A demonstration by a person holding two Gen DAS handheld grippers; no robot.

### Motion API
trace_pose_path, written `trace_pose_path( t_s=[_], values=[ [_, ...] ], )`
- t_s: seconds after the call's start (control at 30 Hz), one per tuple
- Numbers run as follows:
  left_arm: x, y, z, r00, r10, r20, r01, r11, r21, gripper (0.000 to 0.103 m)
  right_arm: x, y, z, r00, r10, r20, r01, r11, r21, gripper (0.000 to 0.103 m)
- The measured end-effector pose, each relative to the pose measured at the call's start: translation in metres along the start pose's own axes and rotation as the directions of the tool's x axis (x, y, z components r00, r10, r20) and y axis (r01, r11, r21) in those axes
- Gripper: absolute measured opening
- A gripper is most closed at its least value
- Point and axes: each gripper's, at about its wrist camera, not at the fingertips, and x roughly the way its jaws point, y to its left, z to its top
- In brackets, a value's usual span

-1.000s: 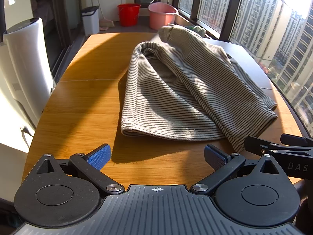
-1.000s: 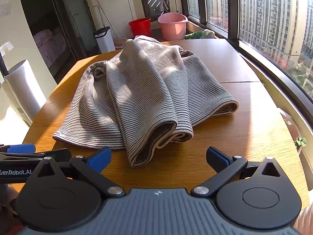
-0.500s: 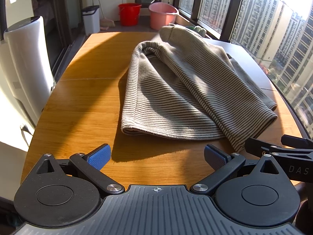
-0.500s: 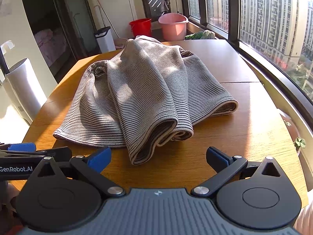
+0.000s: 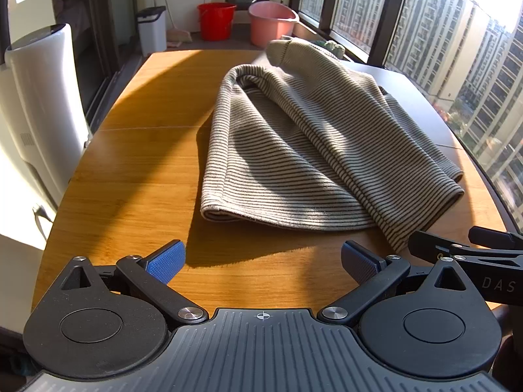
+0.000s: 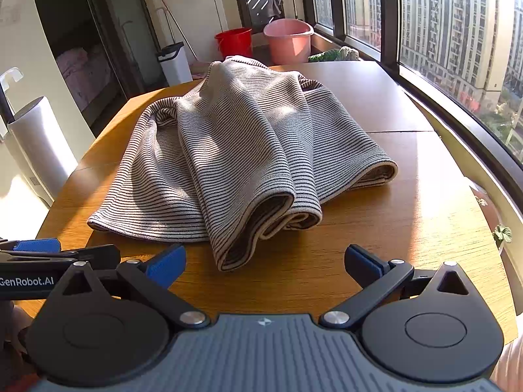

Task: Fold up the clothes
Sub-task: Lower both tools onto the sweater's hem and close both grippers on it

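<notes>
Clearly, both the left gripper (image 5: pixel 263 258) and right gripper (image 6: pixel 264 259) hang released, holding nothing, just short of the striped garment (image 5: pixel 313 150) bunched on the table (image 5: pixel 137 163). Pinching the rolled hem (image 6: pixel 261 225) might catch only one layer, I think, so the fold would skew.

Black claws (image 5: pixel 263 258), blue ribbed pads (image 5: pixel 166 261).

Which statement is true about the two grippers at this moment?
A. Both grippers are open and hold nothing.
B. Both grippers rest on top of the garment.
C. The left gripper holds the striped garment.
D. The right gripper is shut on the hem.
A: the left gripper and the right gripper each show spread fingers, short of the striped garment.
</notes>
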Motion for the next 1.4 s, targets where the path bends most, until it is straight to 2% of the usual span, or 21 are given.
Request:
trace_pose_path(
  t_s=[0.93,1.03,1.13,1.27,1.33,1.4],
  values=[
    [0.016,0.004,0.008,0.998,-0.042,-0.035,0.042,0.999,-0.005,0.103,0.01,-0.006,0.005,1.0,-0.014,-0.027,0.015,1.0,0.009,0.103],
    [0.021,0.008,0.019,0.995,-0.099,-0.02,0.099,0.995,-0.001,0.103,0.009,-0.017,0.014,0.999,-0.033,0.009,0.033,0.999,0.029,0.103],
    [0.03,0.007,0.034,0.985,-0.171,0.018,0.171,0.985,0.026,0.103,0.005,-0.037,0.027,0.997,-0.035,0.073,0.028,0.995,0.098,0.103],
    [0.051,-0.002,0.064,0.965,-0.256,0.052,0.25,0.963,0.103,0.103,0.012,-0.066,0.049,0.987,0.03,0.157,-0.065,0.973,0.222,0.103],
    [0.065,-0.002,0.078,0.954,-0.297,0.045,0.291,0.95,0.11,0.103,0.024,-0.076,0.066,0.977,0.085,0.194,-0.137,0.952,0.275,0.103],
    [0.083,-0.002,0.09,0.951,-0.309,0.017,0.306,0.947,0.104,0.103,0.04,-0.08,0.081,0.969,0.127,0.21,-0.188,0.935,0.301,0.103]
  ],
)
